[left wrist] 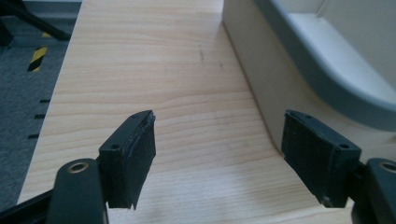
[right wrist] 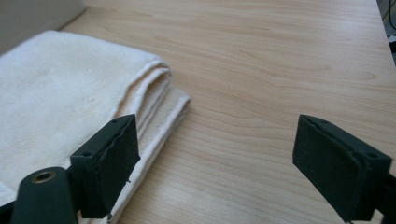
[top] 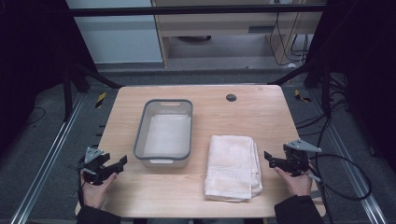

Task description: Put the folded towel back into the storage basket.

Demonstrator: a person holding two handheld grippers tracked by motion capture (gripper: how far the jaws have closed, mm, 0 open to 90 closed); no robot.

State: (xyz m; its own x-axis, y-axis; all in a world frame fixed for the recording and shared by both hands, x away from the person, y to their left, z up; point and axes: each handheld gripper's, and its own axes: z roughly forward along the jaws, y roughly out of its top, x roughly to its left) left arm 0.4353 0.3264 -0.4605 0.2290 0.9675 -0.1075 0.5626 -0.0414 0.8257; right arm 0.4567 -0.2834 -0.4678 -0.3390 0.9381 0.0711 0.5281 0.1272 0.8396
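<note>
Nothing had been started, by the look of it. The towel [top: 232, 167] lay folded on the tabletop [top: 261, 112], near the right edge, just right of the bin [top: 164, 133], and neither claw touched it. The right claw [top: 270, 158] hovered just beside the towel's right edge, jaws apart and empty. The left claw [top: 120, 164] waited near the bin's left corner, likewise spread wide. The towel looked soft, cream terry, layered at its edge; the bin was a rounded, grey-rimmed, translucent plastic rectangle; the tabletop was pale wood grain.

High overhead, gripper views low — table [top: 261, 109] shared
</note>
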